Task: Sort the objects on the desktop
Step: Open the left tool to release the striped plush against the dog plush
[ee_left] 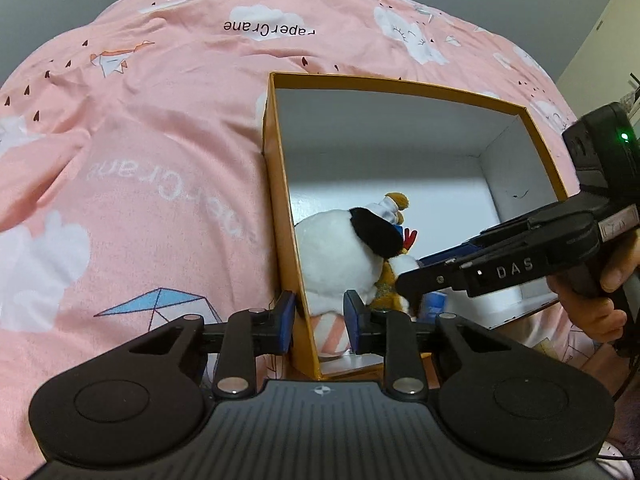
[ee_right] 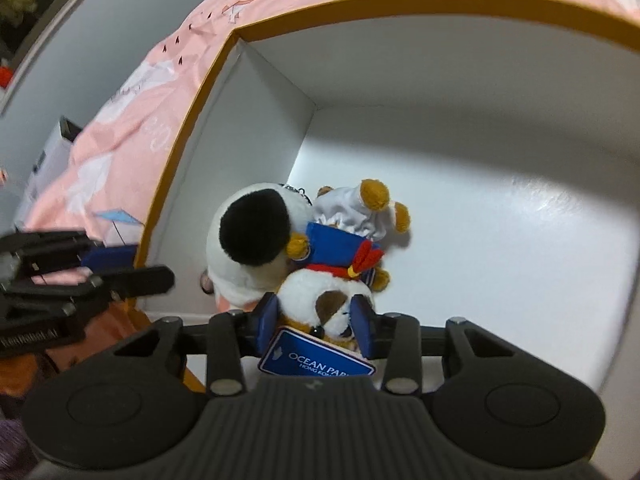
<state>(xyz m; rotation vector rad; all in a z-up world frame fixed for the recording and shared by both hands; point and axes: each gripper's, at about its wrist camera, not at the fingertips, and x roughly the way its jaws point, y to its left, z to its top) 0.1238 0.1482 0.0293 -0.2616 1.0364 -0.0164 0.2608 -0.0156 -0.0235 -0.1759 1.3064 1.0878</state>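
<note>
Plush toys [ee_right: 304, 248] already heaped in orange box [ee_left: 280, 208] on pink bed [ee_left: 140, 160]. Right tool [ee_right: 316, 320] gripping tagged plush dog [ee_right: 332, 304] over box floor, probably for release. Left tool [ee_left: 320, 320] straddling box wall, seemingly steadying; clamped or not, cannot tell.

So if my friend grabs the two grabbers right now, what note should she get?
Left gripper: open, jaws straddling the near wall of the orange cardboard box, not pinching it.
Right gripper: inside the box, shut on the head of the brown-and-white plush toy with the blue tag.
Done: that toy and the round white plush with a black ear are in the box, touching, on the pink bedcover.
Left: probably release the toy and lift both grippers clear. Anything else to sort is out of view.
</note>
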